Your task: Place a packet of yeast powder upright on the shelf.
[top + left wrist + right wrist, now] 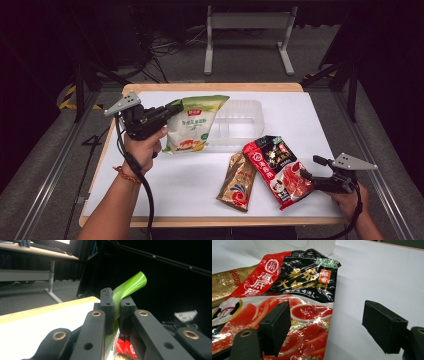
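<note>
At the left of the high view, the left tongs (172,107) are clamped on the green top seam of the green-and-white bag (192,125), which hangs upright just in front of the clear plastic tray (245,117) near the centre of the white table (200,185). Judging from its sagging lower half, the bag holds a loose, moderately heavy fill; the film is glossy and probably slippery, so the flat sealed seam is the correct holding point. The left gripper view confirms this: the pads are pressed together with the green strip (128,286) curling up between them. Toward the lower centre, a gold pouch (239,181) lies flat, touching the red-and-black sachet (277,167) to its right. That sachet is thin, crinkled foil, likely light and pliable; take it by an edge. At the lower right, the right tongs (303,175) stand wide open, holding nothing, with one jaw over the sachet's edge (294,315).
</note>
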Demonstrator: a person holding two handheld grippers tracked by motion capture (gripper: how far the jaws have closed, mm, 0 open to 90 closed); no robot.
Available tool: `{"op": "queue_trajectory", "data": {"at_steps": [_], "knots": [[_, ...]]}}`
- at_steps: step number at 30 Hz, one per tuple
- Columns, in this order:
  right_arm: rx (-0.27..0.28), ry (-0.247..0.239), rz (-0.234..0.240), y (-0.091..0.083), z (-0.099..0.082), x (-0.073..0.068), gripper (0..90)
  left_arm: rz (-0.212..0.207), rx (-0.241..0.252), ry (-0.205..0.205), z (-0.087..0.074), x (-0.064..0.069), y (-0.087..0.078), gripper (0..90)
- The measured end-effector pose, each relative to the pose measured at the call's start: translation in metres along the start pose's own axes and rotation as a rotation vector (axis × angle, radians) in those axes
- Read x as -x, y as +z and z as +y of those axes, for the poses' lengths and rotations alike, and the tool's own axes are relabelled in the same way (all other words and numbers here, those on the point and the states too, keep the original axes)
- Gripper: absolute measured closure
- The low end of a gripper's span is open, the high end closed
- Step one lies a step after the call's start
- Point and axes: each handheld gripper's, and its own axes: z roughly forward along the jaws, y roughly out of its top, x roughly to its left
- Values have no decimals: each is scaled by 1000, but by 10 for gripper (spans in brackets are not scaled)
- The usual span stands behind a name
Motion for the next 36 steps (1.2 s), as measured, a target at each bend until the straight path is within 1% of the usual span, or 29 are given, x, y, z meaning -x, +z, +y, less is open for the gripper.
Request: {"op": "queue_trajectory", "data": {"at_steps": [1, 2, 3, 4, 5, 6, 7, 8, 10, 12, 13, 14, 16, 17, 18, 19, 20, 22, 23, 26, 27, 28, 29, 30, 31, 33, 34, 36], "knots": [[-1, 1, -1, 0, 0, 0, 232, 5, 16, -28, 0, -3, 9, 850], [0, 1, -1, 0, 0, 0, 232, 5, 16, -28, 0, -3, 9, 850], [0, 0, -2, 0, 0, 0, 232, 15, 21, -44, 1, -6, 18, 850], [0, -1, -2, 0, 0, 0, 232, 15, 21, -44, 1, -6, 18, 850], [-1, -3, -2, 0, 0, 0, 232, 35, 25, -51, 1, -6, 27, 850], [0, -5, -2, 0, 0, 0, 232, 35, 25, -51, 1, -6, 27, 850], [0, -5, -2, 0, 0, 0, 232, 44, 28, -55, 2, -7, 32, 850], [1, -8, -2, 0, 0, 0, 232, 39, 33, -73, 2, -8, 36, 850], [1, -7, -4, -1, 0, 1, 232, 68, 31, -67, 2, -9, 44, 850], [1, -5, -6, -1, 0, 1, 232, 73, 38, -85, 3, -11, 52, 849], [1, -4, -5, -1, 0, 1, 232, 92, 39, -70, 3, -10, 58, 849], [4, -6, -8, -1, 0, 1, 232, 93, 40, -78, 3, -10, 62, 849], [6, -7, -9, -2, 0, 2, 232, 121, 27, -63, 3, -10, 73, 849], [6, -8, -9, -2, 0, 2, 232, 129, 27, -68, 2, -11, 77, 849], [6, -9, -8, -2, 0, 2, 232, 147, 26, -81, 1, -12, 82, 849], [6, -10, -8, -2, 0, 2, 232, 167, 23, -76, 0, -13, 86, 849], [6, -9, -7, -2, -1, 2, 232, 186, 19, -64, 0, -14, 90, 849], [4, -9, -8, -2, -1, 2, 231, 220, 29, -72, 0, -17, 96, 849], [4, -9, -7, -2, -1, 2, 231, 226, 28, -75, -1, -19, 99, 848], [4, -11, -9, -2, -1, 2, 231, 274, 25, -62, 0, -22, 108, 848], [4, -11, -10, -2, -1, 2, 231, 281, 25, -65, 0, -24, 112, 848], [4, -11, -10, -2, -1, 2, 231, 281, 25, -65, 0, -24, 112, 848], [3, -11, -11, -2, -1, 2, 231, 313, 25, -54, 1, -26, 119, 847], [3, -12, -11, -2, -1, 2, 231, 319, 30, -52, 2, -27, 121, 848], [0, -14, -10, -2, -1, 2, 231, 324, 31, -55, 2, -28, 123, 848], [-1, -15, -9, -2, -1, 2, 231, 352, 41, -57, 3, -30, 129, 848], [-3, -15, -8, -1, -1, 2, 231, 358, 41, -61, 4, -31, 132, 849], [-6, -15, -10, -1, -2, 2, 230, 374, 60, -76, 5, -33, 136, 849]]}}
